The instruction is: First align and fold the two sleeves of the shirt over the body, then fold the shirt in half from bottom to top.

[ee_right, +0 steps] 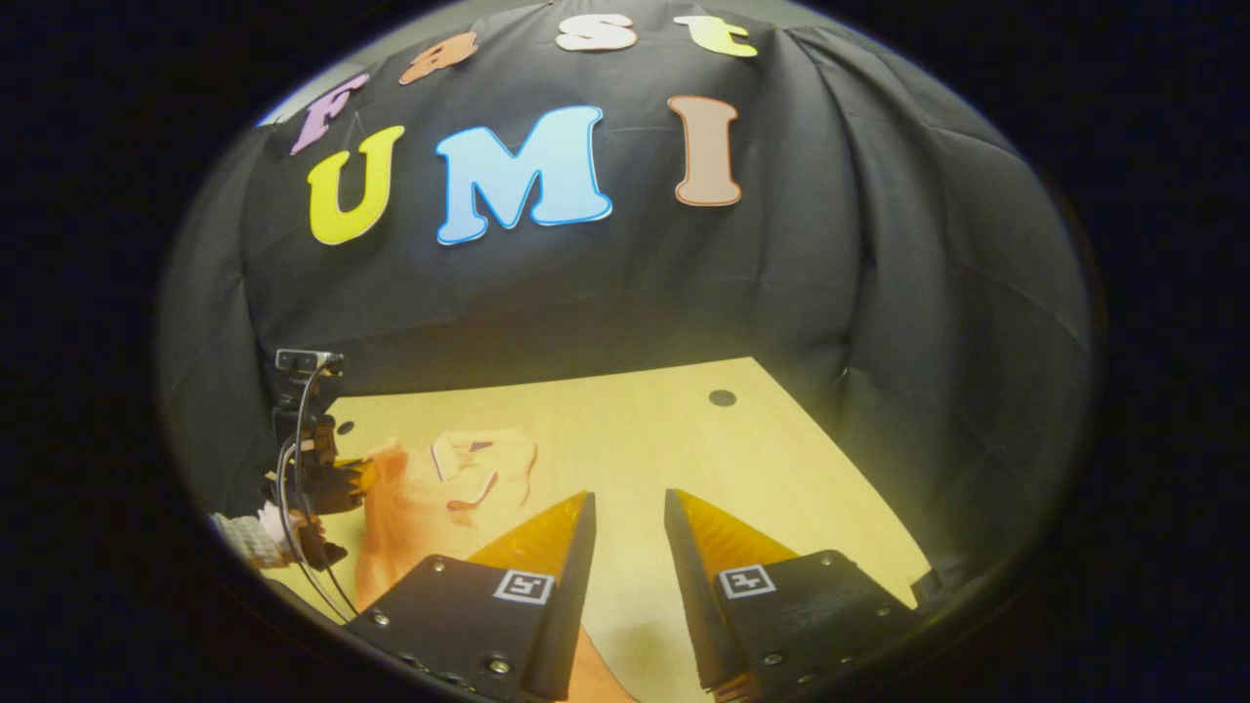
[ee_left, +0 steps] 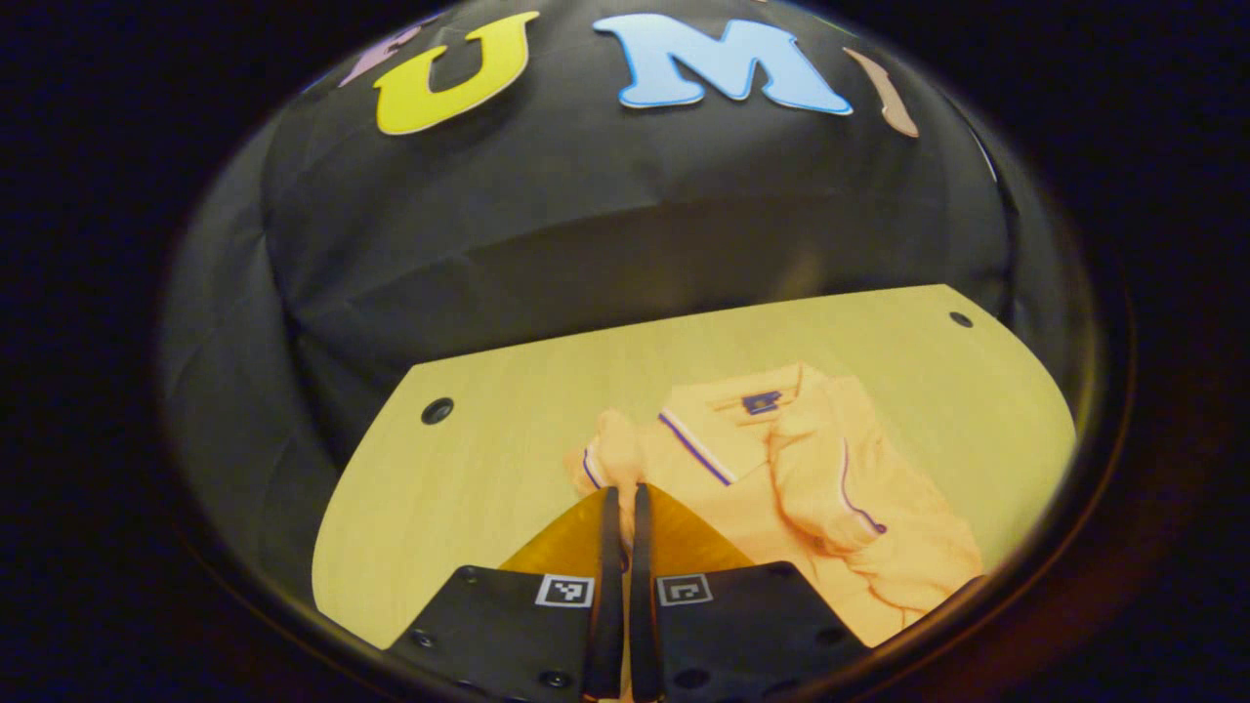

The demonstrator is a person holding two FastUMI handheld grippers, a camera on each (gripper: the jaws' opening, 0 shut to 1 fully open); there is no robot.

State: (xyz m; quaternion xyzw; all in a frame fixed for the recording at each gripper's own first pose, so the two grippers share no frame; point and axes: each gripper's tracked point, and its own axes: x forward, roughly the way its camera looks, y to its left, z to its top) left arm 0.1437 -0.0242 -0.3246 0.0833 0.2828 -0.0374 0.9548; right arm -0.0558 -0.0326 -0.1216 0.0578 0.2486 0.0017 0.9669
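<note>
A: The left hand-held gripper [ee_left: 622,503] is pinching the shirt's [ee_left: 781,488] left sleeve [ee_left: 607,451], just ahead of it on the desk [ee_left: 469,488].

B: Carry it flat across the body. The right hand-held gripper [ee_right: 628,508] hovers spread, shirt off to its left.

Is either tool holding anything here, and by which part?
The left tool is shut on the shirt's left sleeve, near its cuff. The right tool is open over the table, holding nothing.
</note>
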